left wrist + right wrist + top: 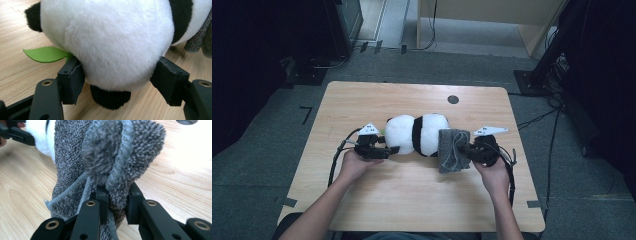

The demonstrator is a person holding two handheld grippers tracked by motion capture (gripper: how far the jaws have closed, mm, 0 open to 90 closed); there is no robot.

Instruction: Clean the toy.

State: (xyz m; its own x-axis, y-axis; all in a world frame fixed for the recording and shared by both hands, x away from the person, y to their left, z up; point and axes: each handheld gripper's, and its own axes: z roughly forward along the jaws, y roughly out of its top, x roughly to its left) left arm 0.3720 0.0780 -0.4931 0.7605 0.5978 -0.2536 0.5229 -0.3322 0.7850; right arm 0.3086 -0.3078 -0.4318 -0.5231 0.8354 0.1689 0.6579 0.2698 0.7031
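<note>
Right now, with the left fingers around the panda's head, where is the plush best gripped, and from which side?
Grip the panda by its round white head, coming in level from the table's left end as the left gripper does. The head bulges between the fingers, soft enough to squeeze; the grey towel covers the other end.

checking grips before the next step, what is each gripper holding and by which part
Right gripper: shut on the grey towel, pinching its bunched hem. Left gripper: jaws straddle the plush panda; a firm grip cannot be told.
</note>
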